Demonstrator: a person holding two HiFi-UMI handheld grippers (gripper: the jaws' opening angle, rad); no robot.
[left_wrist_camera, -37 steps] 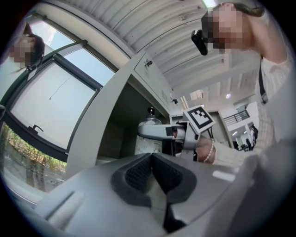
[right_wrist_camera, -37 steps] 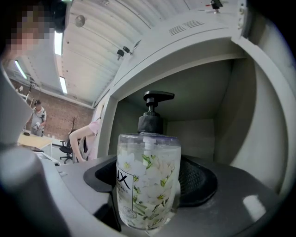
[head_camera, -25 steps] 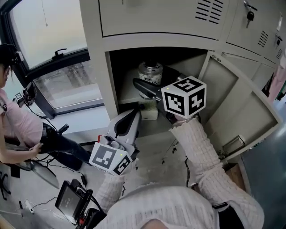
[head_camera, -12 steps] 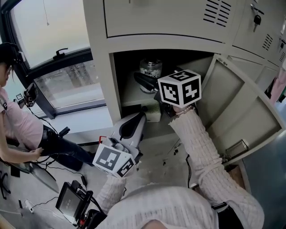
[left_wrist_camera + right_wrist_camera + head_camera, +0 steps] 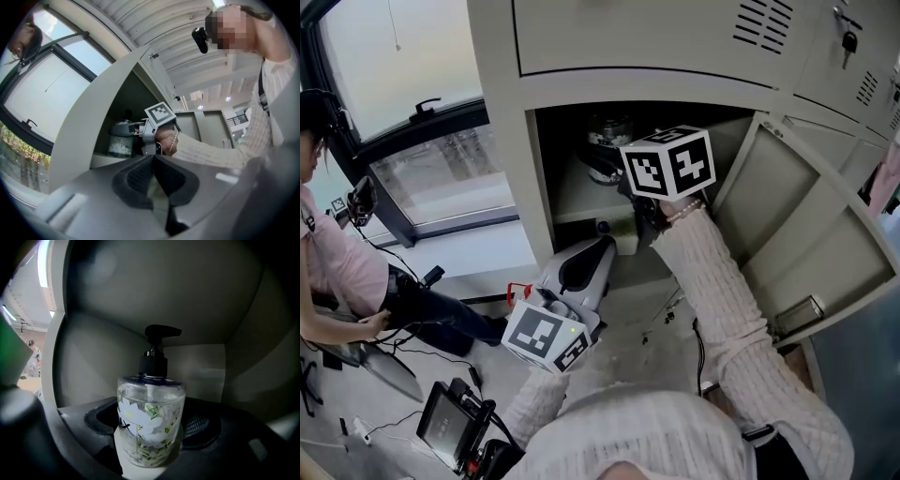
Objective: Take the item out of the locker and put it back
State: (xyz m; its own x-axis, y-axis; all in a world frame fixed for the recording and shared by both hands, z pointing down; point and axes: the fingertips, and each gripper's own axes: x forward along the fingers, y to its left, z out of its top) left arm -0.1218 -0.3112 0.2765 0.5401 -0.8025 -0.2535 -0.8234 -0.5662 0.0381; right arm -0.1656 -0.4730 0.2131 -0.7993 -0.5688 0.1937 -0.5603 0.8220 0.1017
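Soap bottle (image 5: 150, 427) stands upright deep inside the locker (image 5: 502, 187), clamped low by my right hand-held gripper (image 5: 153, 446) so it won't tip; left hand-held gripper (image 5: 152, 161) waits outside, closed and empty.

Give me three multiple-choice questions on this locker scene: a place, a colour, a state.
1. Where is the soap bottle? A on the floor; B inside the locker; C on the windowsill.
2. What colour is its pump? A white; B black; C red.
3. How are the left gripper's fingers? A wide apart; B clamping the bottle; C together, empty.
B: the right gripper view shows it between the right gripper's fingers, with locker walls behind. B: the pump looks black. C: the left gripper view shows them touching, with nothing between.
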